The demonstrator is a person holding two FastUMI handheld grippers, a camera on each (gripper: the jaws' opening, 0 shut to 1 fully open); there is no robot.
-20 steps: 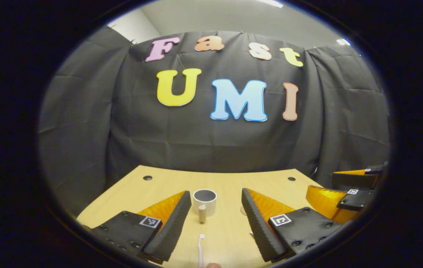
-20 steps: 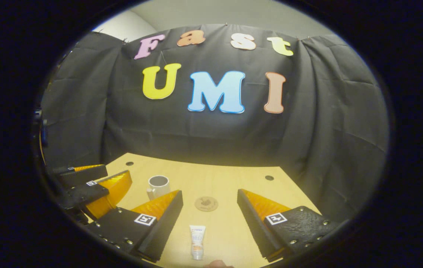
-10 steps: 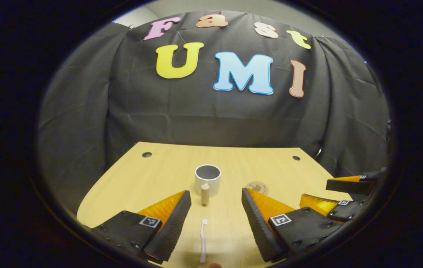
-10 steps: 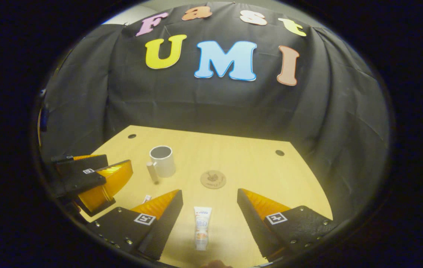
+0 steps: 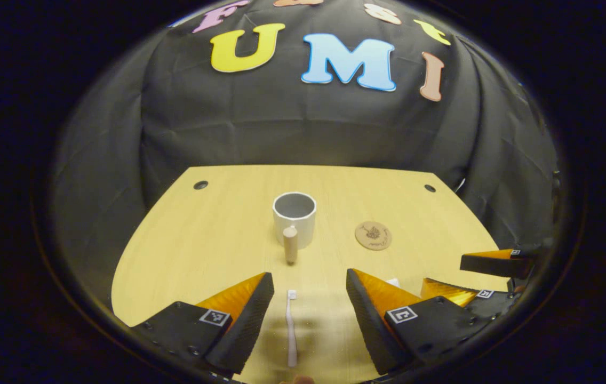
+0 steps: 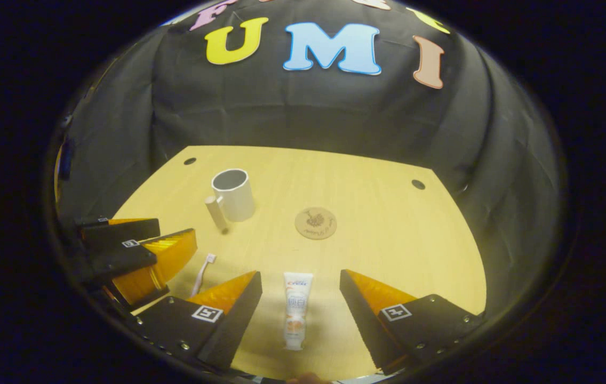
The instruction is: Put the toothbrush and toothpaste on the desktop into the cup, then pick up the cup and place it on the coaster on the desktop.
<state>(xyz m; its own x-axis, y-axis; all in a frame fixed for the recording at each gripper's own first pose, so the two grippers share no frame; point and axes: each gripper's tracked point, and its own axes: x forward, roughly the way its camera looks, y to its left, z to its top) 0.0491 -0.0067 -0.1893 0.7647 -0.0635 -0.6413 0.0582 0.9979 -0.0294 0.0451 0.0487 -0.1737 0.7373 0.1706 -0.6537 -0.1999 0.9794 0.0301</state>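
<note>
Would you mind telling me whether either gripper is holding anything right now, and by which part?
Nothing is held. The left gripper is open over the toothbrush, the right gripper open over the toothpaste; both lie on the desk.

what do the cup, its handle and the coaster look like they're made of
Cup: probably glazed ceramic, going by its smooth white wall, thick rim and grey inside. Its handle looks like bare wood, a matte tan peg. Coaster: wood or cork, judging by its flat tan disc with a dark printed or burned motif; the grain is too small to tell.
</note>
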